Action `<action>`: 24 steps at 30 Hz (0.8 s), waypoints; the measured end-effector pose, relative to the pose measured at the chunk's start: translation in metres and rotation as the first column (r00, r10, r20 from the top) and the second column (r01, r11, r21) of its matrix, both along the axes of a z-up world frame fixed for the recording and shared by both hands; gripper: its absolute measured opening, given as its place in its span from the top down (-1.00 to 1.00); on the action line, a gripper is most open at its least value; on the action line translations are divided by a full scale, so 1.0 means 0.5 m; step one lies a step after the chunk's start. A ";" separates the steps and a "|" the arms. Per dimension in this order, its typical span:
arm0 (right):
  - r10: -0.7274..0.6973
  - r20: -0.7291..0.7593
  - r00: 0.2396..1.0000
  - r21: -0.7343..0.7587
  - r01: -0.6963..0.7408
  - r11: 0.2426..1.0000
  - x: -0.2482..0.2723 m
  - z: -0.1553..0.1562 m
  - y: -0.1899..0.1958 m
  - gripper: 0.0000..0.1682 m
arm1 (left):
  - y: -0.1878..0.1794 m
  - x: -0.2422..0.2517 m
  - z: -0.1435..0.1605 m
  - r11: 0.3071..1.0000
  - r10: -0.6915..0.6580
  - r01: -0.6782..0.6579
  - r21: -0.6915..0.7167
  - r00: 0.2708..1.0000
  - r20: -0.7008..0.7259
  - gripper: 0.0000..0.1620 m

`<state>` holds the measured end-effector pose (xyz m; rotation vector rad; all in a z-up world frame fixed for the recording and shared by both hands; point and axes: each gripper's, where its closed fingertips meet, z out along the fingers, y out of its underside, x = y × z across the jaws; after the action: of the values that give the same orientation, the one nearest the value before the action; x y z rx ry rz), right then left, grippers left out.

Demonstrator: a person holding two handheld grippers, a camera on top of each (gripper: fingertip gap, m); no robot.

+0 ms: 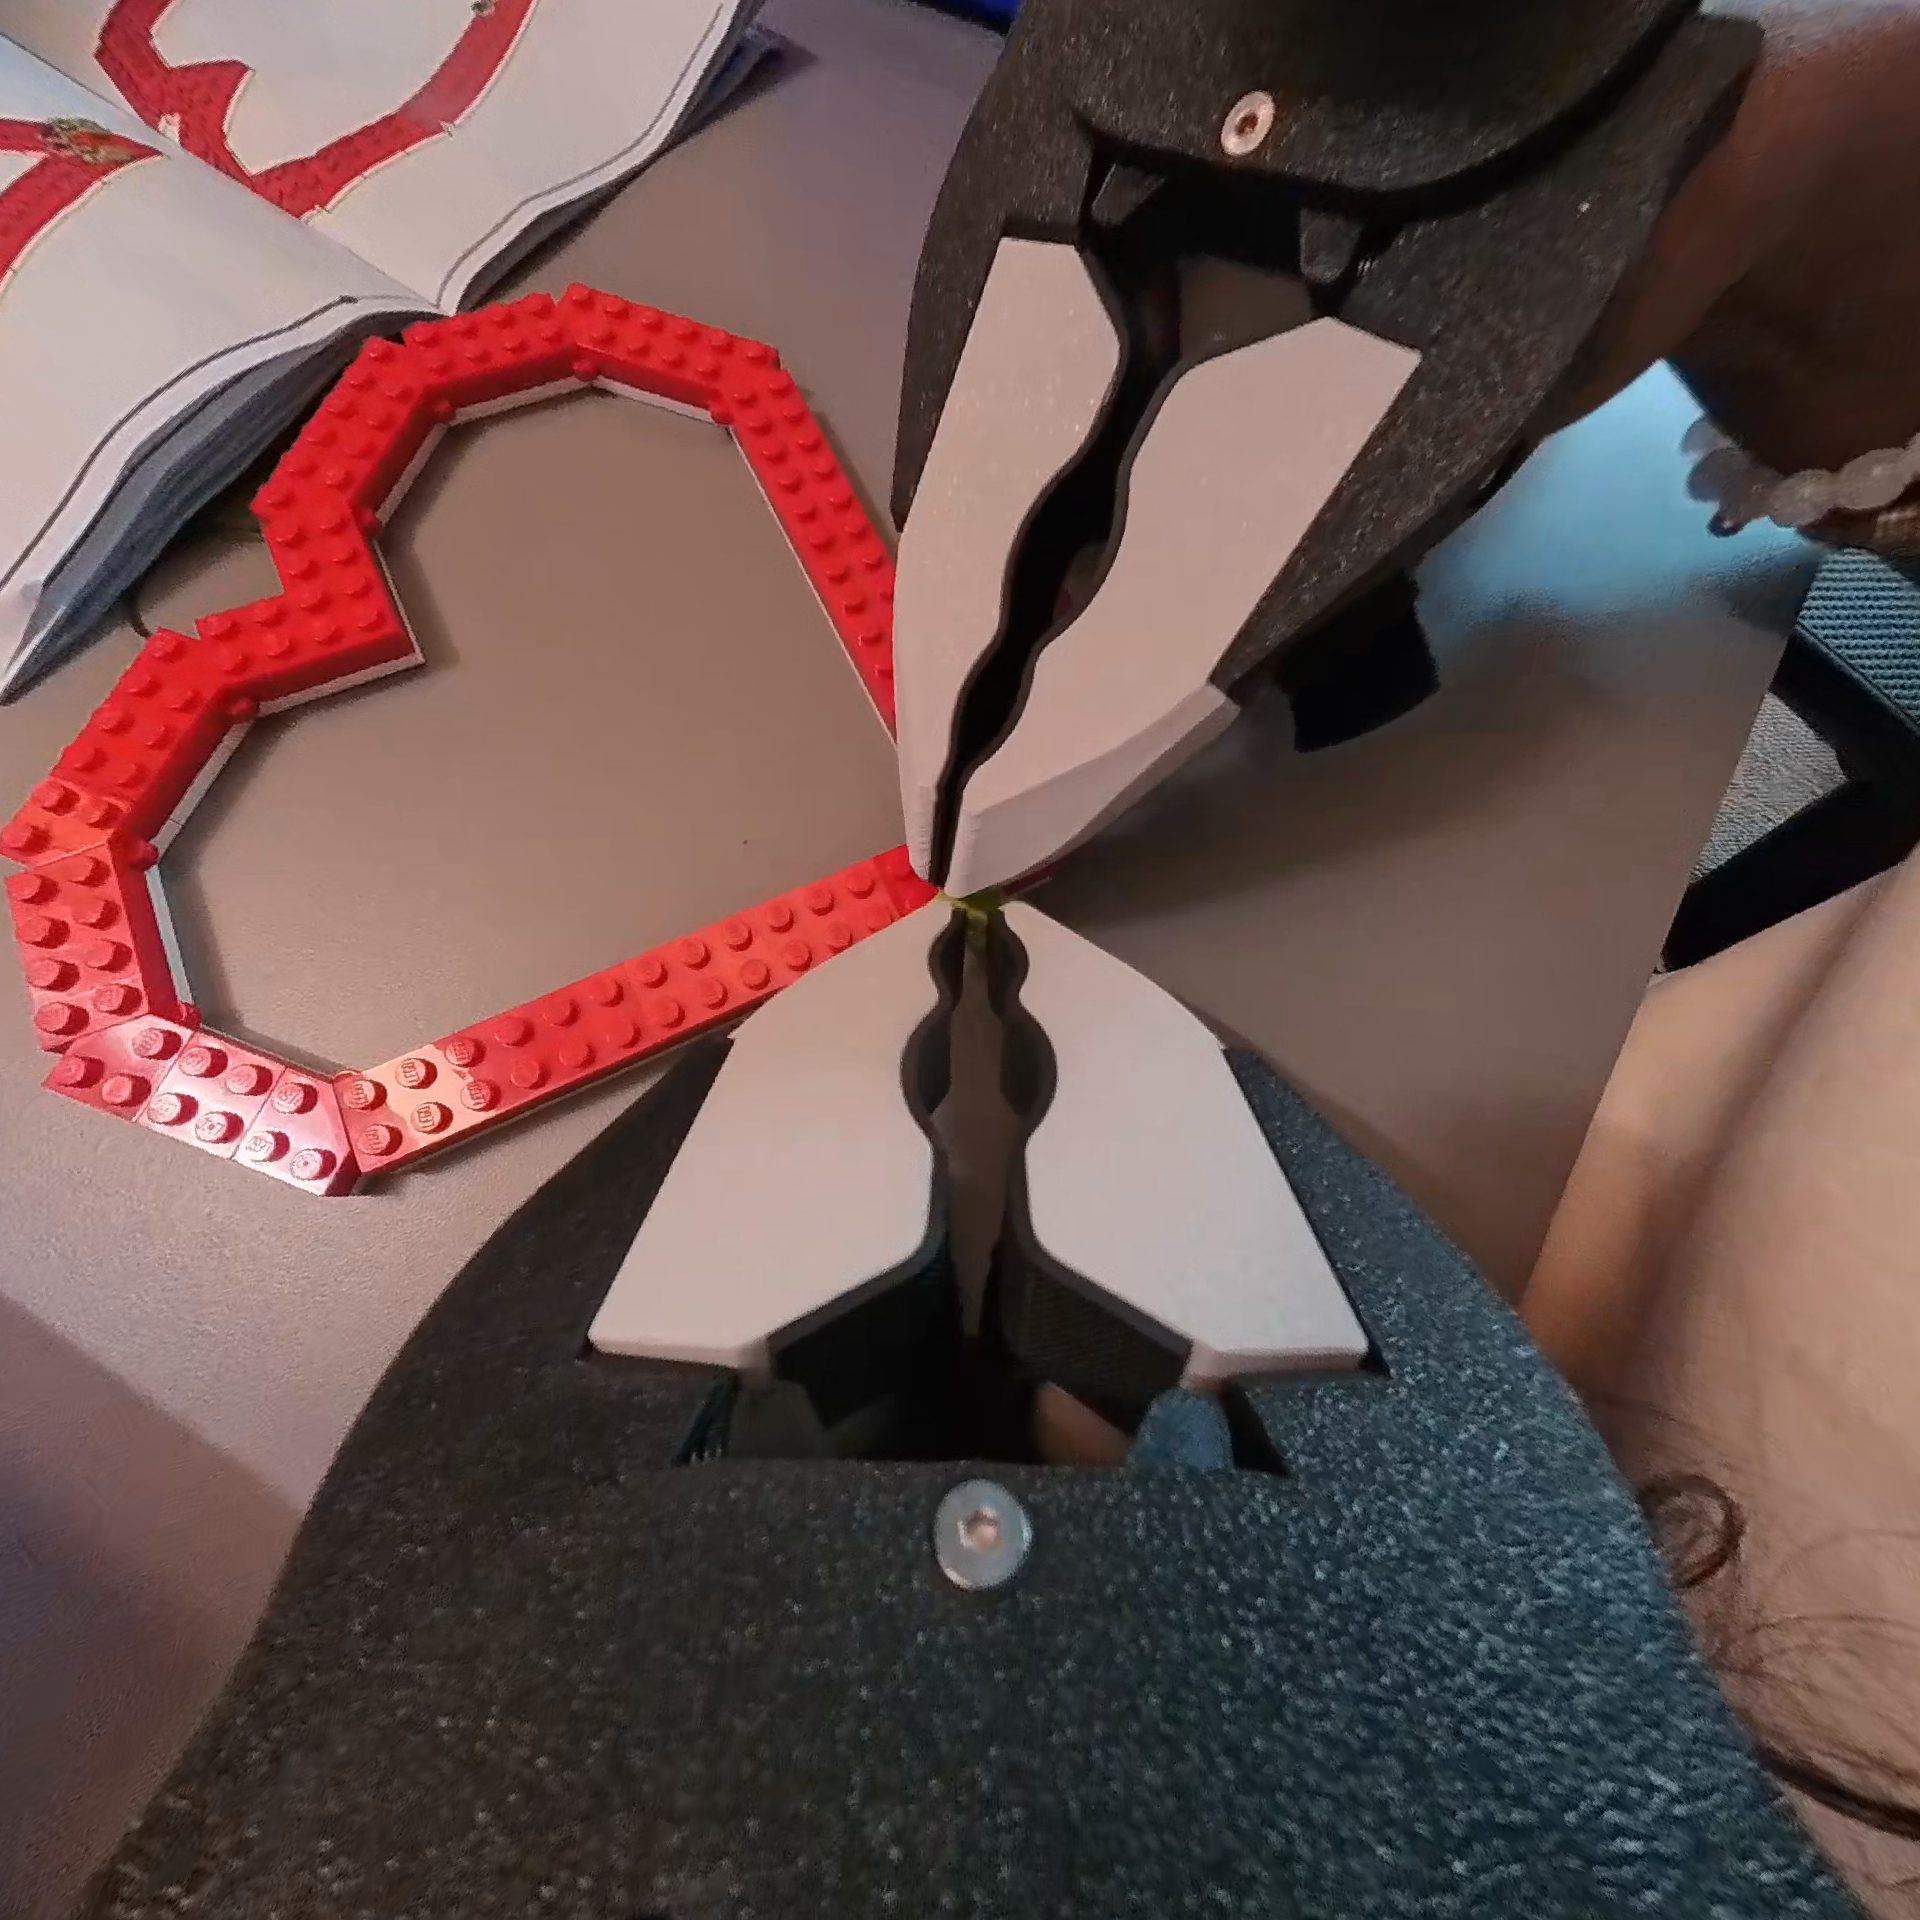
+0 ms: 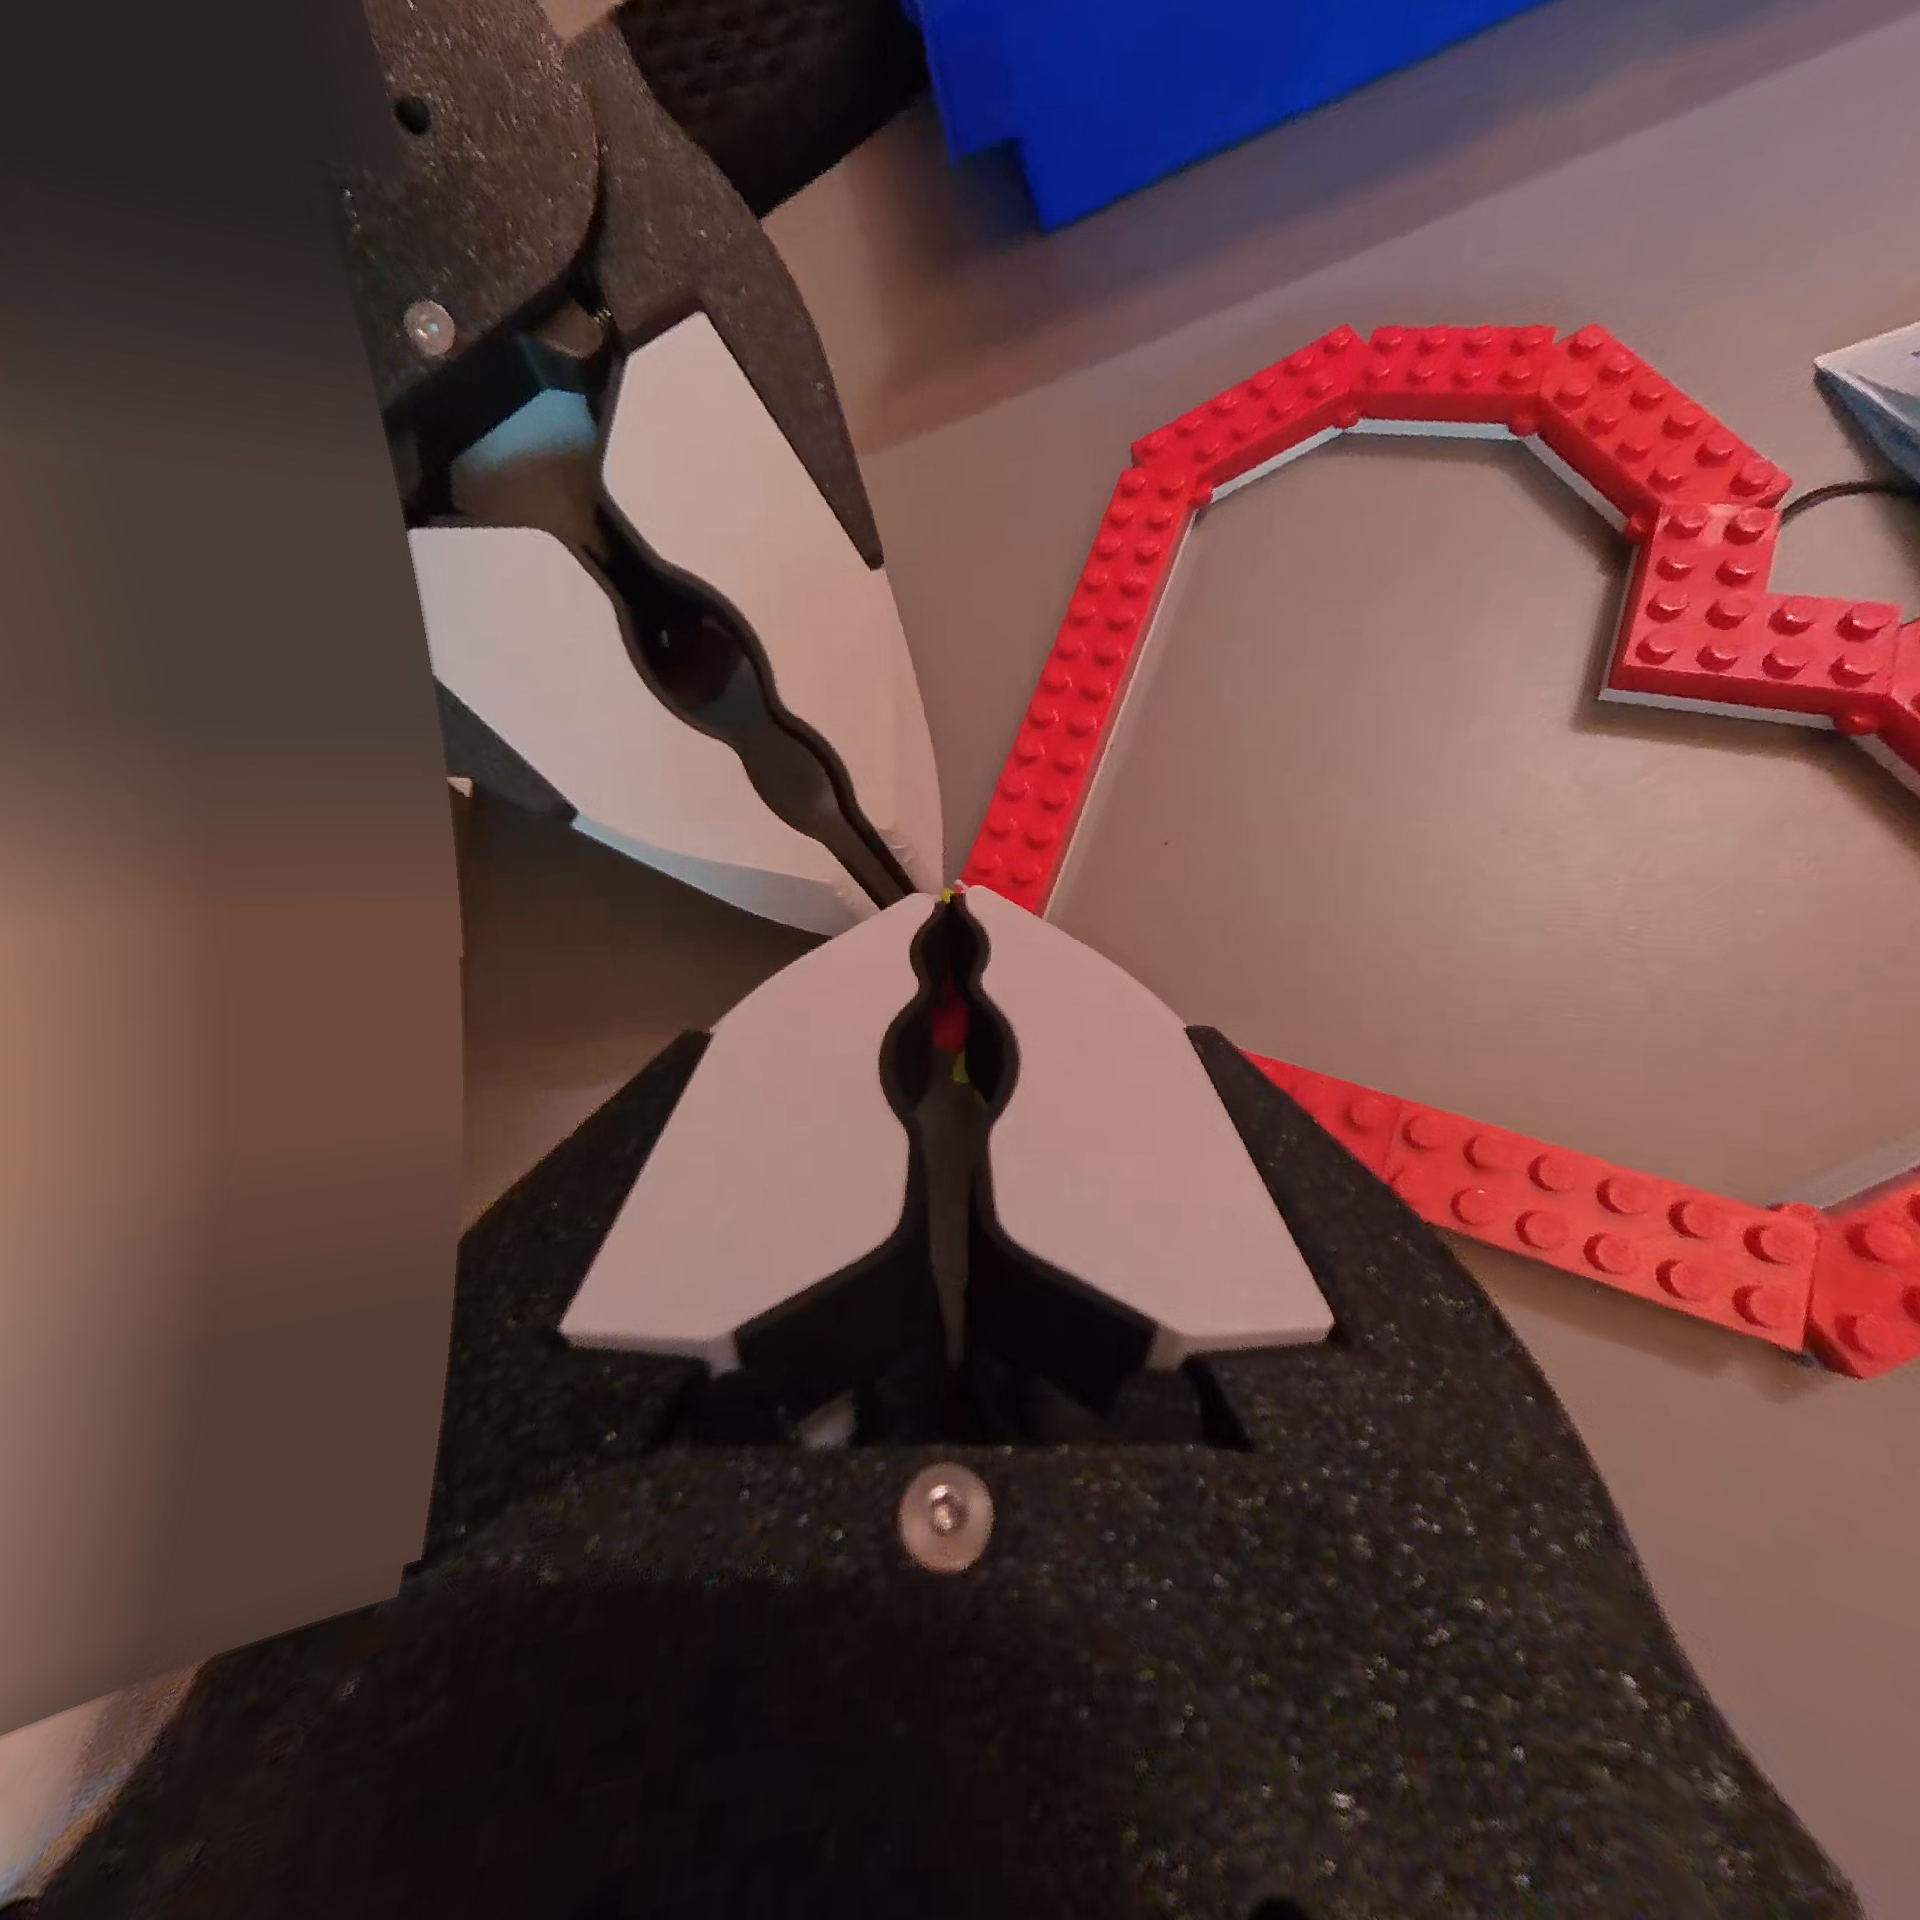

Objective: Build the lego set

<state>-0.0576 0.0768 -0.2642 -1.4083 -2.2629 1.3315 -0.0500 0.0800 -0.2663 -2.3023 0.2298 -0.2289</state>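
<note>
the table (image 1: 582, 665) carries everything. your booklet (image 1: 208, 312) lies open at 11 o'clock in the left wrist view, a blue bin (image 2: 1195, 94) at 1 o'clock in the right. the red heart frame (image 1: 343, 582) lies flat on the table, its point meeting both tool tips. your left gripper (image 1: 971, 920) and right gripper (image 2: 951, 904) meet tip to tip there, both pinched closed on a tiny yellow-green piece (image 1: 975, 906), with a red bit (image 2: 948, 1027) between the right fingers.
</note>
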 end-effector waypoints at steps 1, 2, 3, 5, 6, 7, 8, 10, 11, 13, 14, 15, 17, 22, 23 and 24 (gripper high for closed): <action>0.006 0.004 1.000 -0.024 -0.006 1.000 0.002 0.002 0.000 1.00 | -0.001 0.000 -0.002 1.000 -0.001 0.001 -0.010 1.000 -0.003 0.96; 0.004 0.006 1.000 -0.056 -0.004 0.998 0.003 0.007 0.002 1.00 | -0.002 -0.004 -0.006 1.000 0.005 -0.005 -0.021 1.000 -0.024 0.97; -0.012 -0.003 1.000 -0.086 0.012 0.996 0.001 0.015 0.005 1.00 | -0.003 -0.009 -0.009 1.000 0.006 -0.007 -0.027 0.999 -0.045 0.97; -0.032 -0.017 0.999 -0.068 0.031 0.997 0.002 0.021 0.017 1.00 | -0.003 -0.006 -0.009 1.000 0.001 -0.002 -0.026 0.999 -0.036 0.97; -0.033 -0.011 0.999 -0.029 0.032 0.999 0.004 0.016 0.023 1.00 | -0.002 -0.002 -0.005 1.000 -0.002 0.002 -0.018 1.000 -0.017 0.97; -0.031 -0.005 0.999 0.002 0.031 1.000 0.007 0.013 0.026 1.00 | 0.000 0.000 -0.001 1.000 -0.002 0.002 -0.009 1.000 -0.005 0.96; -0.027 -0.001 1.000 0.015 0.027 1.000 0.009 0.013 0.026 1.00 | 0.002 -0.001 0.002 1.000 0.000 0.000 -0.003 1.000 -0.004 0.96; -0.017 0.001 1.000 0.031 0.017 0.999 0.013 0.016 0.025 1.00 | 0.002 -0.003 0.001 1.000 0.001 -0.001 -0.004 1.000 -0.013 0.96; -0.023 0.001 1.000 0.057 0.023 0.998 0.014 0.015 0.030 1.00 | 0.001 -0.003 -0.001 1.000 -0.002 0.002 -0.010 1.000 -0.014 0.95; -0.020 -0.001 1.000 0.104 0.020 0.994 0.024 0.017 0.035 1.00 | -0.008 -0.005 -0.005 1.000 -0.016 0.015 -0.026 1.000 -0.025 0.95; -0.006 0.000 1.000 0.110 0.006 0.994 0.033 0.020 0.030 1.00 | -0.015 -0.004 -0.006 0.999 -0.039 0.038 -0.034 0.999 -0.031 0.94; 0.008 0.003 1.000 0.109 -0.009 0.994 0.042 0.024 0.020 1.00 | -0.023 0.001 -0.008 0.996 -0.078 0.077 -0.042 0.997 -0.028 0.92; 0.039 0.023 0.999 0.116 -0.042 0.992 0.059 0.022 -0.005 0.76 | -0.030 0.006 -0.011 0.991 -0.129 0.127 -0.046 0.991 -0.025 0.81; 0.018 0.061 0.998 0.183 -0.028 0.983 0.065 -0.008 -0.020 0.86 | -0.017 0.022 -0.009 0.967 -0.253 0.253 -0.001 0.966 -0.044 0.85; -0.002 0.069 0.998 0.183 -0.010 0.983 0.063 -0.013 -0.017 0.87 | -0.018 0.024 -0.014 0.967 -0.255 0.254 -0.024 0.966 -0.043 0.87; -0.018 0.077 0.997 0.184 0.004 0.983 0.061 -0.017 -0.015 0.90 | -0.022 0.028 -0.021 0.965 -0.261 0.259 -0.051 0.965 -0.037 0.88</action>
<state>-0.0271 0.0694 -0.2725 -1.4302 -2.3540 1.0503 -0.0363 0.0689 -0.2766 -2.3205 0.5563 -0.3195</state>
